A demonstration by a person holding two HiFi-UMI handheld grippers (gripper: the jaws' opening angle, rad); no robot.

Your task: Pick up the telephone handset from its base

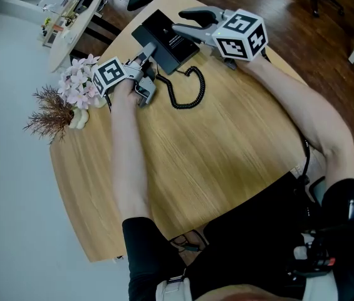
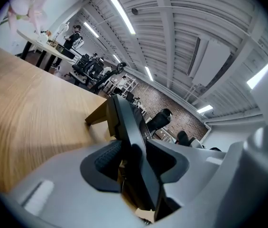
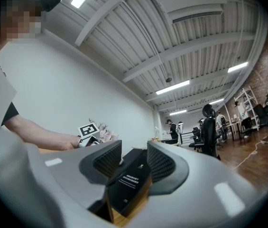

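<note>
While right tool [image 3: 134, 151] hangs over right end of base [image 3: 129, 184], jaws apart, black top of base showing between pads with no pad pressing on it, left tool [image 2: 131, 146] is clamped on handset [image 2: 131, 127]: dark slab edge-on, wedged between both pads. Handset at base's left side, low over worktop [image 1: 227, 149]; lifted clear of cradle or not, cannot tell. Coiled cord [image 1: 186, 96] loops across worktop just beside left tool. Pink flowers [image 1: 79, 83] near left hand, at worktop's left edge.
</note>
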